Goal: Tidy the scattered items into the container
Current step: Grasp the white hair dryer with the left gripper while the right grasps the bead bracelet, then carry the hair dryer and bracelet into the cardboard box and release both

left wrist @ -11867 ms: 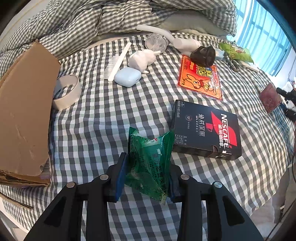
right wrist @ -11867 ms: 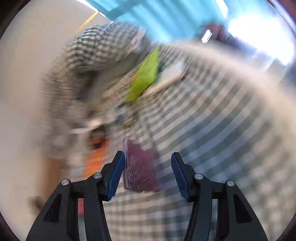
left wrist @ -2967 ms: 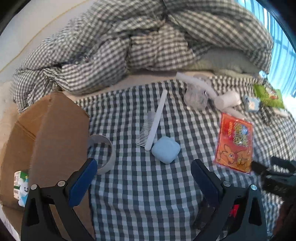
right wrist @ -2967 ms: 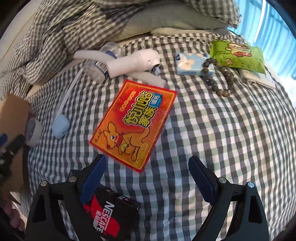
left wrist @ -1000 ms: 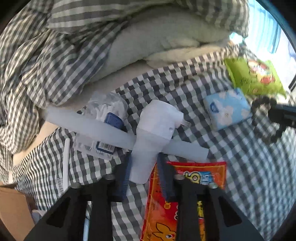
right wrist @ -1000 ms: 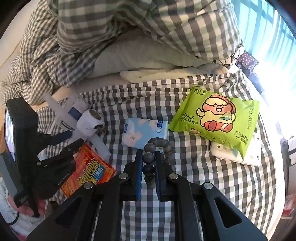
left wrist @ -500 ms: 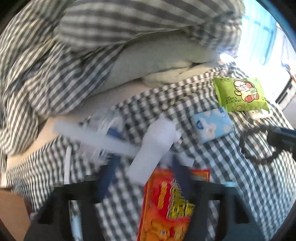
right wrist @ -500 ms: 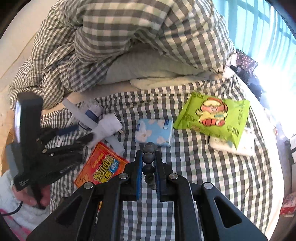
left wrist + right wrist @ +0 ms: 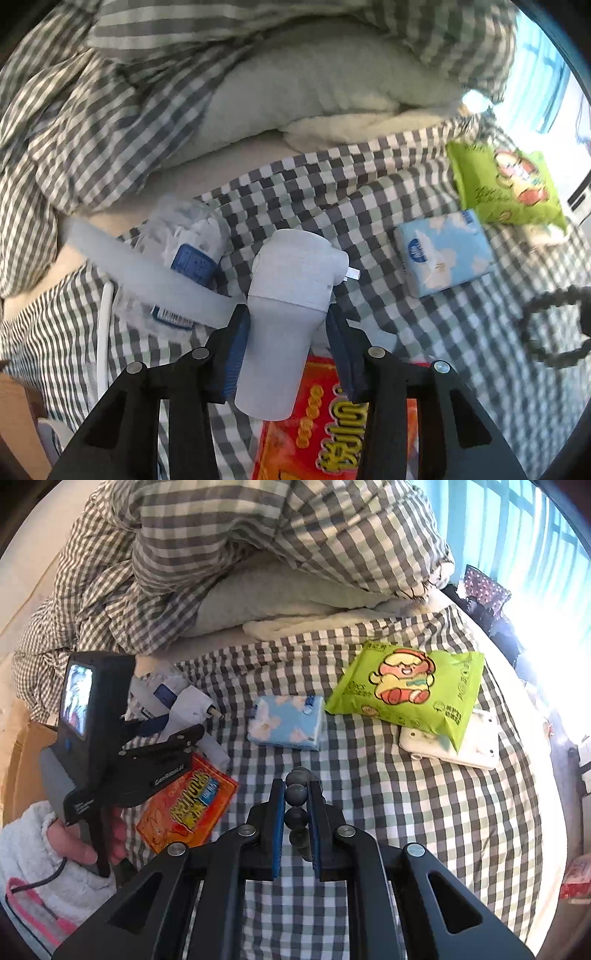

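Note:
My left gripper [image 9: 288, 328] is shut on a white plastic device [image 9: 291, 295] with a metal tip, held above the checked bed sheet; it also shows in the right wrist view [image 9: 184, 705]. My right gripper [image 9: 296, 794] is shut on a dark bead bracelet [image 9: 296, 805], which hangs as a loop in the left wrist view [image 9: 554, 325]. An orange-red packet [image 9: 188, 805] lies under the left gripper. A blue tissue pack [image 9: 286, 722] and a green wipes pack [image 9: 406, 690] lie further back. The cardboard box [image 9: 22, 768] shows at the left edge.
A crumpled plastic bottle [image 9: 184, 236], a long white tube [image 9: 147, 273] and a white comb handle [image 9: 103, 332] lie left of the device. A white phone-like slab [image 9: 472, 746] lies under the wipes pack. A bunched checked duvet [image 9: 221, 554] fills the back.
Both grippers have lifted with their loads: the white device has come up off the sheet, and the bracelet hangs off the bed.

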Demonstrator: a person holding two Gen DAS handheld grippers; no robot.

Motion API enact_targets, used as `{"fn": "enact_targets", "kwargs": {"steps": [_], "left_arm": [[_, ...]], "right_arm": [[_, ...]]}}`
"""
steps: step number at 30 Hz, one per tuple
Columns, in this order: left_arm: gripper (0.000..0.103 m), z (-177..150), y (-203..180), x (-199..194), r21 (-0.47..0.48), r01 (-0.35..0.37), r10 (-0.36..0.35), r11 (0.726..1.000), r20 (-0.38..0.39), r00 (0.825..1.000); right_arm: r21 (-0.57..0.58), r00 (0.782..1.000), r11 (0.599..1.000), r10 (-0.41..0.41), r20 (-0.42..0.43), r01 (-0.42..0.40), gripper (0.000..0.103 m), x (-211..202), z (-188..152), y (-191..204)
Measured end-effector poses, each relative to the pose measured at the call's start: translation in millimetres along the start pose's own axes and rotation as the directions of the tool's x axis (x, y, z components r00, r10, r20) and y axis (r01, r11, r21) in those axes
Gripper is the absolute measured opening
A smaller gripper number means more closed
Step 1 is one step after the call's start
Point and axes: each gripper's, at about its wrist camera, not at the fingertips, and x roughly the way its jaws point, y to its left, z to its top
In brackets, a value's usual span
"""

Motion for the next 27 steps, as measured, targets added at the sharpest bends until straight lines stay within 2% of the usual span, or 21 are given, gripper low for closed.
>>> {"fn": "enact_targets", "kwargs": {"steps": [5,10,16,22,24,27], "left_arm": [[0.043,-3,23,-36,-0.056,0.013,-0.013,0.998,0.001,1.000],[0.043,-10,60,-93,-0.161,0.035,-0.028,0.986,0.045,0.999],[0.043,-42,130,-165,-0.288,-0.015,0.037,0.958,0.072,0.997],[0.043,-106,224,-227,-0.382,-0.130,0.154,0.915,0.034,0.987],[0.043,-132,263,-244,-0.417,-0.178,0.202,0.891,0.016,0.979],[0.043,-165,318,-261,-0.458,-0.233,0.255,0.858,-0.014,0.967]], "right_arm": [[-0.019,1.000,1.000,-0.002,0.005,0.002,0.011,-10,8,23],[-0.052,1.000,0.999,0.001,0.007,-0.001,0.011,-18,10,64],[-0.106,1.000,0.994,0.024,-0.009,-0.025,0.011,-24,4,141],[-0.240,0.988,0.959,0.154,-0.013,-0.153,0.011,-39,-8,267],[-0.299,0.974,0.928,0.224,-0.025,-0.221,0.011,-44,-12,324],[-0.376,0.956,0.882,0.291,-0.036,-0.282,0.011,-46,-19,400]]}}
